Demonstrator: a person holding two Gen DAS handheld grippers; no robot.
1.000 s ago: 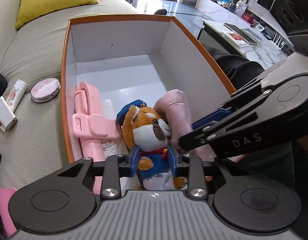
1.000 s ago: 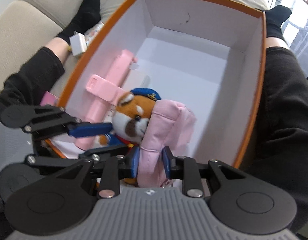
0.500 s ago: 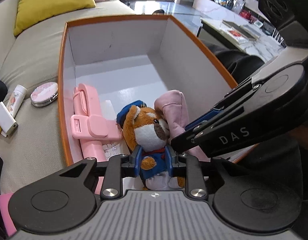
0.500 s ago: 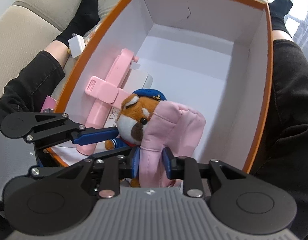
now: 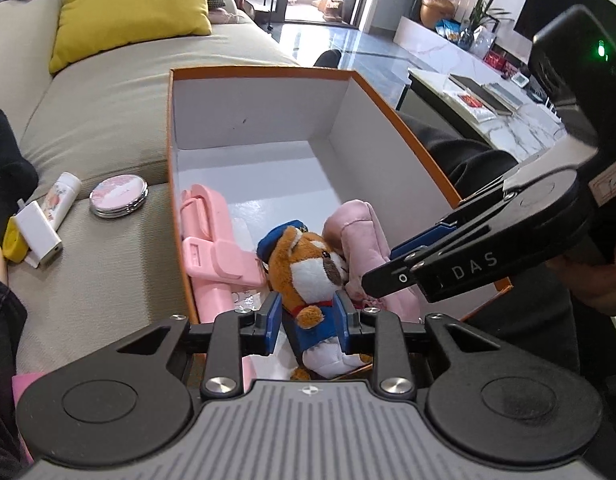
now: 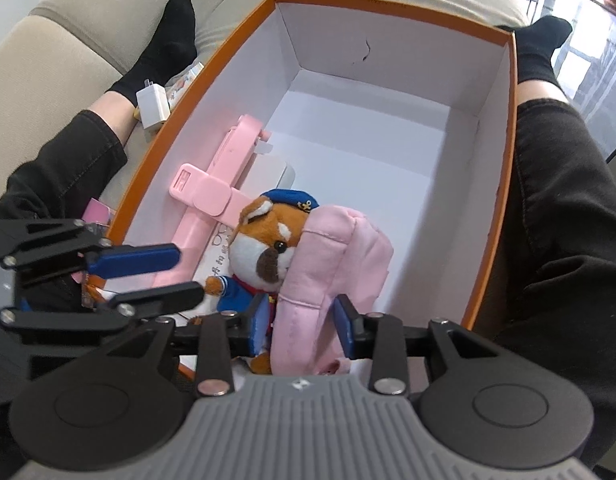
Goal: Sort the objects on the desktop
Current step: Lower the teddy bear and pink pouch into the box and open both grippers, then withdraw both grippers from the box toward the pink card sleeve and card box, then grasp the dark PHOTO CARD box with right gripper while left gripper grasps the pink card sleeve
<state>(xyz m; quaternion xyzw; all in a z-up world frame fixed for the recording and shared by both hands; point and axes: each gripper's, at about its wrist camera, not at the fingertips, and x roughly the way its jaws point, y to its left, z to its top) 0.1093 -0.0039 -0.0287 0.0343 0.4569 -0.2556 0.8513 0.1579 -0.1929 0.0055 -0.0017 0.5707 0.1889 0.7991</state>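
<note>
An orange-rimmed white box [image 5: 175,128] [image 6: 504,128] sits on a beige sofa. Inside lie a pink holder [image 5: 211,248] [image 6: 211,188], a plush fox in a blue sailor suit [image 5: 303,264] [image 6: 263,240] and a pink plush pouch [image 5: 364,240] [image 6: 332,264]. My left gripper [image 5: 308,322] has opened; its blue pads stand on either side of the fox's body with a gap on the left. My right gripper [image 6: 301,318] has opened too; its pads stand a little off the pink pouch's sides.
On the sofa left of the box lie a round pink compact [image 5: 117,199], a small white tube [image 5: 61,196] and a white charger [image 5: 37,228] [image 6: 151,106]. The person's legs in black flank the box [image 6: 556,240]. A yellow cushion [image 5: 127,8] lies at the back.
Both grippers have opened their jaws and pulled back. The fox and the pink pouch now rest in the box's near end.
</note>
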